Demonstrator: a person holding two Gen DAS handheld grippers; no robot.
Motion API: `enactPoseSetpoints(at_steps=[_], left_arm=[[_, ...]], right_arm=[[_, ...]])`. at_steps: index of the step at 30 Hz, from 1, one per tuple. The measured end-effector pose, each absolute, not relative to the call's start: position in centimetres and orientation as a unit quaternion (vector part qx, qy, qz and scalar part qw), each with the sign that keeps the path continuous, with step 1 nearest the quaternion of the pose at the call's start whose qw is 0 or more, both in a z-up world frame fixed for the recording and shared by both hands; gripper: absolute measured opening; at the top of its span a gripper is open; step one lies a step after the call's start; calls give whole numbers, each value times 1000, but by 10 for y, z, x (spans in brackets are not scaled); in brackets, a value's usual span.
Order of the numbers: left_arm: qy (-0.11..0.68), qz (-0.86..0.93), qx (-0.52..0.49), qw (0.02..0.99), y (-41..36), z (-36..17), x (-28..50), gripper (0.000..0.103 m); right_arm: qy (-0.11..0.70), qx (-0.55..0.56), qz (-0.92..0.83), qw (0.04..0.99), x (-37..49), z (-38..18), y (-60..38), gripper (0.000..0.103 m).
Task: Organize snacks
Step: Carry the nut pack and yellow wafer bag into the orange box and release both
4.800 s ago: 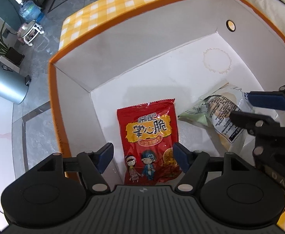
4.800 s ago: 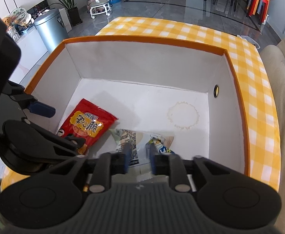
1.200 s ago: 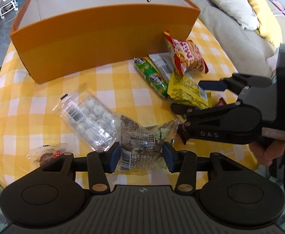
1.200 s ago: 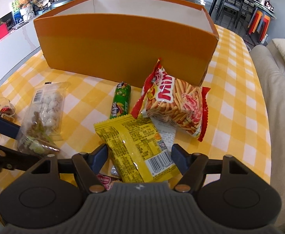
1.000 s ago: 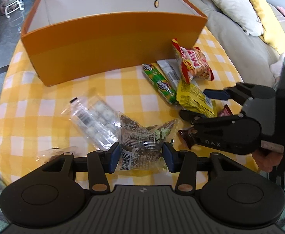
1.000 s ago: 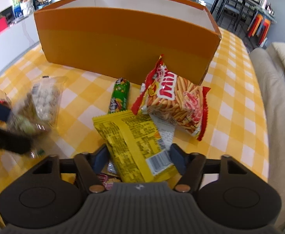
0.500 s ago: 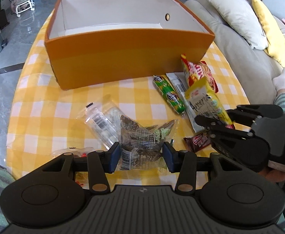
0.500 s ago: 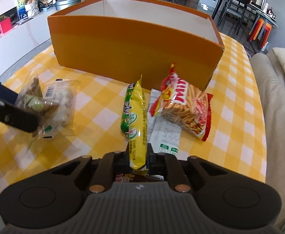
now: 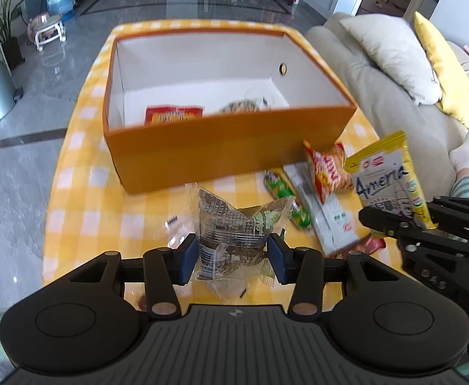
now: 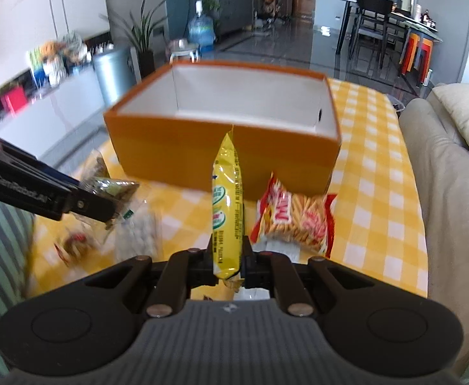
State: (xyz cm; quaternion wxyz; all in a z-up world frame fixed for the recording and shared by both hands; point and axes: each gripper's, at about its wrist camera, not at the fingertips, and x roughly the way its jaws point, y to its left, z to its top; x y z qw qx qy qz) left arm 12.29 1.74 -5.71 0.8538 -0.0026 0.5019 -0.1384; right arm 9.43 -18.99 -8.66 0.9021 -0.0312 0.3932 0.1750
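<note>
A living room with a grey polished floor, a beige sofa and a metal bin surrounds a round table covered in a yellow-and-white checked cloth (image 9: pixel 83 211), and on it stands the landmark, a large open orange cardboard box with a white inside (image 9: pixel 228 150). Compared with a second ago, both snacks that lay on the cloth in front of the box are now off it: the left gripper (image 9: pixel 232 258) pinches a crinkly clear packet of dark snacks with a green label (image 9: pixel 234 224) between its blue pads, and the right gripper (image 10: pixel 228 264), whose jaws were spread around a flat yellow foil packet (image 10: pixel 228 211), is now pressed tight on that packet's lower edge so it hangs upright, seen edge-on, short of the box's near wall. Both cameras now look over the near wall into the box rather than at its side, so the hands have risen. That suggests the picking step is finished for this pair and the carry over the near wall is what remains. Inside the box, against the near wall, a red packet (image 9: pixel 173 115) and a pale wrapped snack (image 9: pixel 244 106) already lie. Still on the cloth just in front of the box are a red bag of stick snacks (image 10: pixel 295 221), a green tube-shaped packet (image 9: pixel 282 199) and a white flat packet (image 9: pixel 330 221), so several rounds seem left.
</note>
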Motion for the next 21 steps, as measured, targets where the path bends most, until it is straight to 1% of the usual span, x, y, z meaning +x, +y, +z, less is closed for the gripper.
enactPoseSetpoints(at_steps=[8, 14, 21], left_arm=[[465, -138, 21, 874, 11, -25, 151, 53], [437, -127, 27, 890, 7, -3, 186, 53], [447, -105, 29, 888, 1, -6, 234, 53]], right_arm=[[353, 5, 165, 921, 109, -50, -208, 7], [330, 15, 165, 929, 143, -26, -210, 7], [318, -21, 149, 936, 190, -14, -193, 7]])
